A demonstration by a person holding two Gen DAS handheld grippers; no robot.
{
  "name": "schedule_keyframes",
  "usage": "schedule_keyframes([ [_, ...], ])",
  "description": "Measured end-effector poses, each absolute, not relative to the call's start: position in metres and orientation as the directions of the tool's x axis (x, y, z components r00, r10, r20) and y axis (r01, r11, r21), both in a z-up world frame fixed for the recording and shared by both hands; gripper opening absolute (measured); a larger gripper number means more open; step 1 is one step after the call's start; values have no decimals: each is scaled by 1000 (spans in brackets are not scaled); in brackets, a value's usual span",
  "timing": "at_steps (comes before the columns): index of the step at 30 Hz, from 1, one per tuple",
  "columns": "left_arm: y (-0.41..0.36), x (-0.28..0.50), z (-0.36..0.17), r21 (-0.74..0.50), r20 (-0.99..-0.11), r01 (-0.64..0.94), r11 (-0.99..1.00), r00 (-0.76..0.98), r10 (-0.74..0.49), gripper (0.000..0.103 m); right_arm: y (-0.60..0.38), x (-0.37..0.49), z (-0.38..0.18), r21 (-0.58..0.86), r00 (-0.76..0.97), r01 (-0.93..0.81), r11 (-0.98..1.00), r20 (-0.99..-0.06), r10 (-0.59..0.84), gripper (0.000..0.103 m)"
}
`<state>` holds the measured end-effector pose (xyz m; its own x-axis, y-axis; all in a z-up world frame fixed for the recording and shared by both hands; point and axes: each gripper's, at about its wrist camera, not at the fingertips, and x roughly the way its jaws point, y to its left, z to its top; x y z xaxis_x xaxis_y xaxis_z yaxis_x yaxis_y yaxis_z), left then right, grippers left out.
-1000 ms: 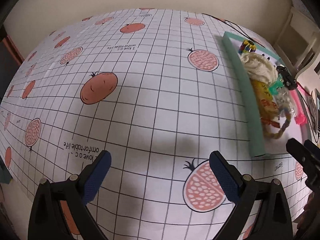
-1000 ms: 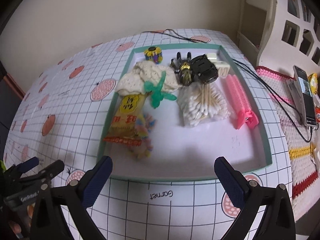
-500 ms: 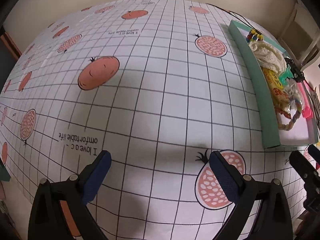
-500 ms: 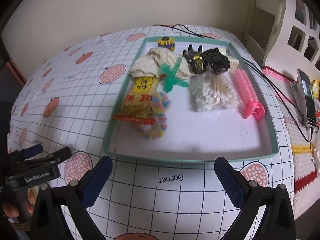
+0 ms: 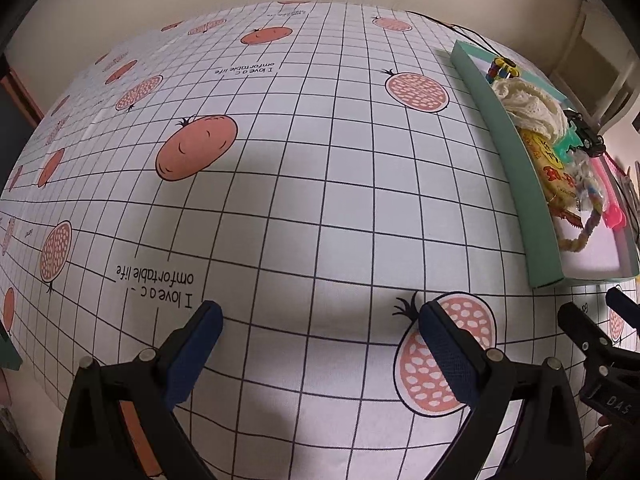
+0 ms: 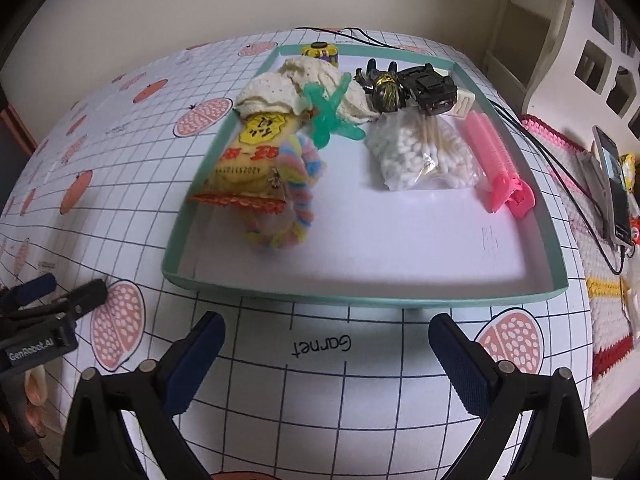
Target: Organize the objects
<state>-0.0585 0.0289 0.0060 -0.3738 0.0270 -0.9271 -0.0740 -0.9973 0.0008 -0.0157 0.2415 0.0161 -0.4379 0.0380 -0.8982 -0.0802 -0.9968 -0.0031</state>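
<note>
A teal-rimmed tray (image 6: 360, 300) sits on the fruit-print tablecloth (image 5: 280, 184). Inside it lie a yellow snack packet (image 6: 248, 156), a pastel fuzzy ring (image 6: 298, 196), a cream crocheted cloth (image 6: 288, 84), a green plastic star piece (image 6: 330, 116), a bag of cotton swabs (image 6: 420, 152), a pink hair roller clip (image 6: 500, 168) and a black toy car (image 6: 428, 88). My right gripper (image 6: 320, 360) is open and empty just in front of the tray's near rim. My left gripper (image 5: 320, 348) is open and empty over bare cloth, left of the tray (image 5: 516, 184).
Black cables (image 6: 560, 168) run along the tray's right side to a phone (image 6: 612, 188) on a knitted mat. A white shelf unit (image 6: 560, 24) stands at the back right. The wall is close behind the table. The left gripper's body (image 6: 36, 320) shows at the right view's left edge.
Both grippers have drawn back toward the table's near edge, so the tray sits farther from them. Both stay open and empty. The items in the tray have not moved.
</note>
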Motion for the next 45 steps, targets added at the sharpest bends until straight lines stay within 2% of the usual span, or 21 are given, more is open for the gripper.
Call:
schedule_keyframes([
  [5,29,-57,6,0,-926,-79,-997,-375,30,99,236,-19,9,-6,-425,-79,-997,-904,39,103],
  [7,29,-56,5,0,-929,-80,-997,-368,30,103,237,-20,8,-10,-422,-79,-997,-905,43,103],
  [45,31,-53,2,2,-924,-58,-998,-381,21,103,237,-10,7,-19,-454,-94,-995,-889,60,103],
])
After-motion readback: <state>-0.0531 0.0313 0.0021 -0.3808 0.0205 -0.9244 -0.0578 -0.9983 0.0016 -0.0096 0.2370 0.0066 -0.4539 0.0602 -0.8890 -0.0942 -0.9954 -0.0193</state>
